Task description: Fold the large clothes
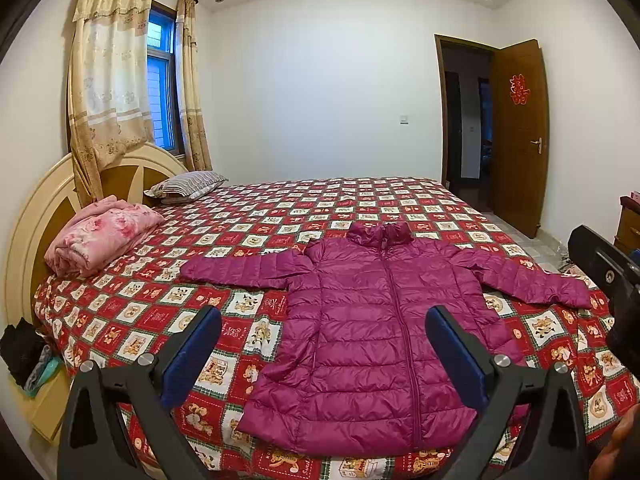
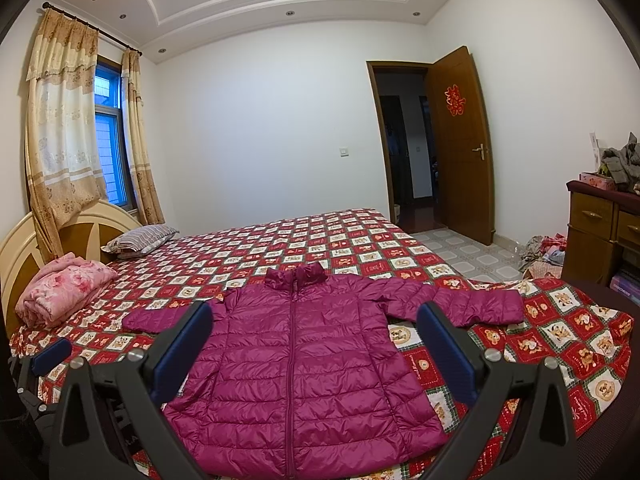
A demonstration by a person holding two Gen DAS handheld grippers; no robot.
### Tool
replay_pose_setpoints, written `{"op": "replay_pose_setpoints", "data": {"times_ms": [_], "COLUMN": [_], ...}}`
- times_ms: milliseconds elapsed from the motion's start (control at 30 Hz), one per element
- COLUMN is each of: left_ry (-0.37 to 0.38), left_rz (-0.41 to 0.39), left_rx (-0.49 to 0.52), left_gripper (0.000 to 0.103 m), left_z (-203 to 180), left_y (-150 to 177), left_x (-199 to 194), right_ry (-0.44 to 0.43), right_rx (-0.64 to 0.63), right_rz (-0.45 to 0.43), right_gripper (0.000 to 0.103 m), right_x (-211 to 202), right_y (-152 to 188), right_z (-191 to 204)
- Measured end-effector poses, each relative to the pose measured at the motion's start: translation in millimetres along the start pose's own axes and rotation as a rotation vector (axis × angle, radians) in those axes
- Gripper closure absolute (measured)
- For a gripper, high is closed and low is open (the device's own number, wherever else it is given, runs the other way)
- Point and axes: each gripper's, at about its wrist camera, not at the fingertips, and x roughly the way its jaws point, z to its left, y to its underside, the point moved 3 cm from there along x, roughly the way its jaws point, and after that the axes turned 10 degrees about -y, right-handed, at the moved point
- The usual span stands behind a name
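My left gripper (image 1: 323,344) has its jaws spread as wide as they go, nothing between the blue pads, and it hangs above the near edge of the bed, tilted down a little. My right gripper (image 2: 314,340) is the same: jaws fully apart, empty, touching nothing.

Straight ahead of both lies the jacket (image 1: 384,340), flat on the bedspread (image 1: 248,220), front up and zipped. Its long axis runs away from me, hem nearest the jaws, stand-up collar (image 1: 378,234) at the far end. The sleeves go out sideways across that axis: the left sleeve (image 1: 240,270) toward the headboard (image 1: 24,216), the right sleeve (image 1: 536,276) toward the foot of the bed, its cuff close to the edge. I judge each gripper should take the sleeve on its own side; the right one looks nearer its sleeve than the left is to the other, so the left has further to reach.

The jacket is a magenta quilted puffer, shiny and slippery-looking, with horizontal stitched channels; I expect it to spring back and slide when folded. The bedspread is a red-and-cream check printed with small animals. Near the headboard sit a folded pink blanket (image 1: 100,236) and a striped pillow (image 1: 188,186), well apart from the jacket.
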Motion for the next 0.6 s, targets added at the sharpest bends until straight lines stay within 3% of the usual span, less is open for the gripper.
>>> {"op": "replay_pose_setpoints", "data": {"times_ms": [600], "left_ry": [0.002], "left_rz": [0.019], "left_rx": [0.023], "left_gripper": [0.001], "left_z": [-7], "left_y": [6], "left_x": [11], "right_ry": [0.019], "right_rx": [0.008], "right_rz": [0.028], "right_gripper": [0.000], "right_x": [9], "right_y": [7], "right_z": [-5]}}
